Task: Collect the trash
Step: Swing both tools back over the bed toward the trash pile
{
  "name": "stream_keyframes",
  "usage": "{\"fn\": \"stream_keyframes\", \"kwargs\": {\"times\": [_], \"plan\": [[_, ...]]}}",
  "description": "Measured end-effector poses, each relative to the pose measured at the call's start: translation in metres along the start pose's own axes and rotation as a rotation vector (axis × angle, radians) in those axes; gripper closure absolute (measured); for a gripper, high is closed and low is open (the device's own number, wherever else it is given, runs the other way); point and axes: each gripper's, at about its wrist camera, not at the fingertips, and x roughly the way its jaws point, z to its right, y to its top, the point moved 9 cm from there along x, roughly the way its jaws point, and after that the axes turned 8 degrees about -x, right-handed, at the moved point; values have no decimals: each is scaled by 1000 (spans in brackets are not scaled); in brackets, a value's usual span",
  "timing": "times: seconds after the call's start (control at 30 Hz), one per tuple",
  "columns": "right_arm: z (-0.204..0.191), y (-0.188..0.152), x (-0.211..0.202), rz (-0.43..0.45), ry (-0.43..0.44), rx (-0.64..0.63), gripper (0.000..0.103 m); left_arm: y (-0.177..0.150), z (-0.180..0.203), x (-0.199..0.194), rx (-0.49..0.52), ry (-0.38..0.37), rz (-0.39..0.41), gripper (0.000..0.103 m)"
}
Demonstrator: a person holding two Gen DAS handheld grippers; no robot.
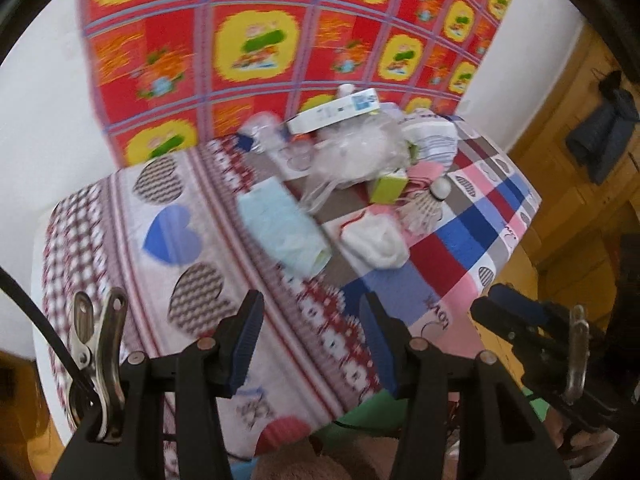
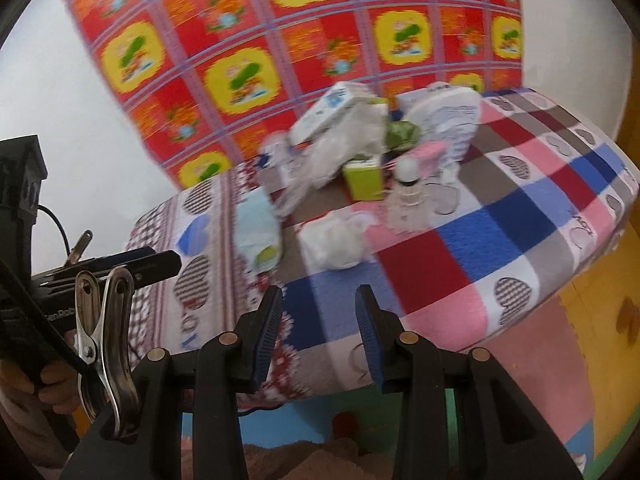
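A pile of litter lies on the patchwork tablecloth [image 1: 460, 248]: a light blue packet [image 1: 280, 228], a white crumpled wad [image 1: 376, 242], a shuttlecock [image 1: 428, 204], a green box [image 1: 388, 188], a clear plastic bag [image 1: 360, 152] and a white carton [image 1: 336, 110]. My left gripper [image 1: 312, 320] hangs open over the near edge of the table, short of the packet, with nothing between its fingers. My right gripper [image 2: 320, 308] is open too and holds nothing. It is near the same edge, short of the white wad [image 2: 336, 244] and the green box [image 2: 364, 180]. Both views are blurred.
A red and yellow patterned cloth [image 1: 248, 40] hangs on the white wall behind the table. A folded striped cloth [image 1: 432, 136] lies at the back of the pile. Yellow wooden furniture [image 1: 568, 92] with a dark garment [image 1: 604, 128] stands to the right. Coloured floor mats [image 2: 280, 420] show below the table edge.
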Motion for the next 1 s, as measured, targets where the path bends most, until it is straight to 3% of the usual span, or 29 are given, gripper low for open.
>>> {"fn": "stream_keyframes", "kwargs": {"times": [0.37,0.73,0.87,1.0], "plan": [[56,18,14,-29,-45,1,64,29,58,48,70,-43,-45,50],[117,28,29,-79,-12,-15,64,33,128,101,50,-90,-112,50],[128,30,36,-95,10,-29,64,31,137,129,9,-87,-158,50],[136,34,41,-101,32,-51,64,26,129,150,-32,-24,-191,50]]}}
